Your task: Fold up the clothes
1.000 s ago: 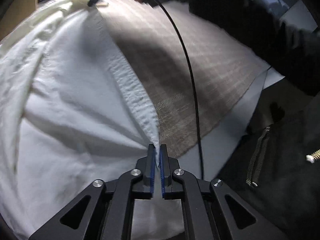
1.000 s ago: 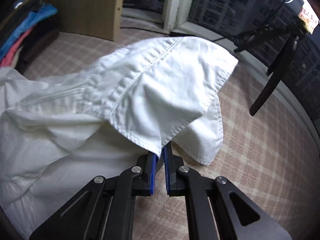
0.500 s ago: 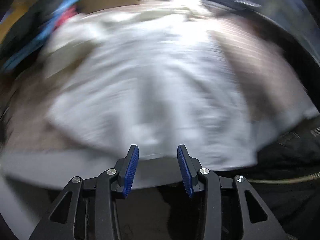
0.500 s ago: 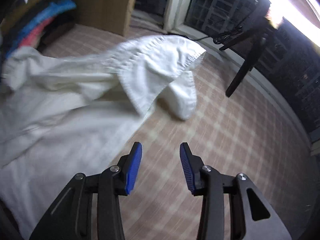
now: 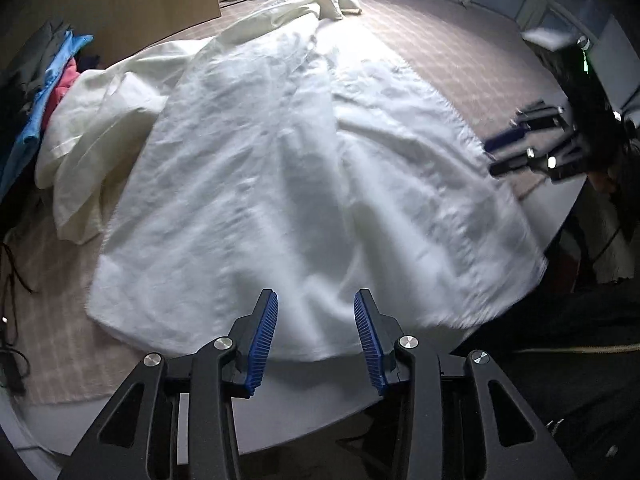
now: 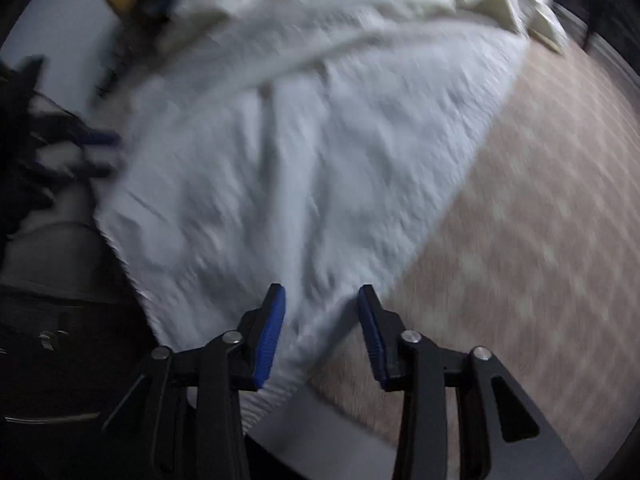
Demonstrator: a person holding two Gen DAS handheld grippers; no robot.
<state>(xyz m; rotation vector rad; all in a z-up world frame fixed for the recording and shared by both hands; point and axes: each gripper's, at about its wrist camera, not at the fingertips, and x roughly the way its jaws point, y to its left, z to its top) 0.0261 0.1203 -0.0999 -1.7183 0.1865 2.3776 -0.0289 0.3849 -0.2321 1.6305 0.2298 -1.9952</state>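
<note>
A white shirt (image 5: 280, 168) lies spread flat on the table's checked cloth (image 5: 460, 52), its hem toward the near edge. My left gripper (image 5: 316, 300) hovers open above the hem's middle, nothing between its blue pads. In the left wrist view my right gripper (image 5: 496, 156) shows blurred at the shirt's right edge. In the right wrist view the shirt (image 6: 320, 140) fills the middle; my right gripper (image 6: 320, 294) hangs over its near hem corner, jaws closing, with cloth below the gap but no pad pressing on it. The left gripper (image 6: 96, 152) is a blur at the left.
A cream garment (image 5: 100, 120) lies bunched along the shirt's left and far side. Coloured clothes (image 5: 44, 92) are piled at far left beside a wooden board (image 5: 140, 4). The round table's near edge (image 5: 304, 400) runs just below the hem. A person's dark clothing (image 5: 560, 360) is at lower right.
Both grippers were shut on raised shirt edges; both have let go and stand open. The shirt has dropped flat. Both grippers have swung back over the near hem.
</note>
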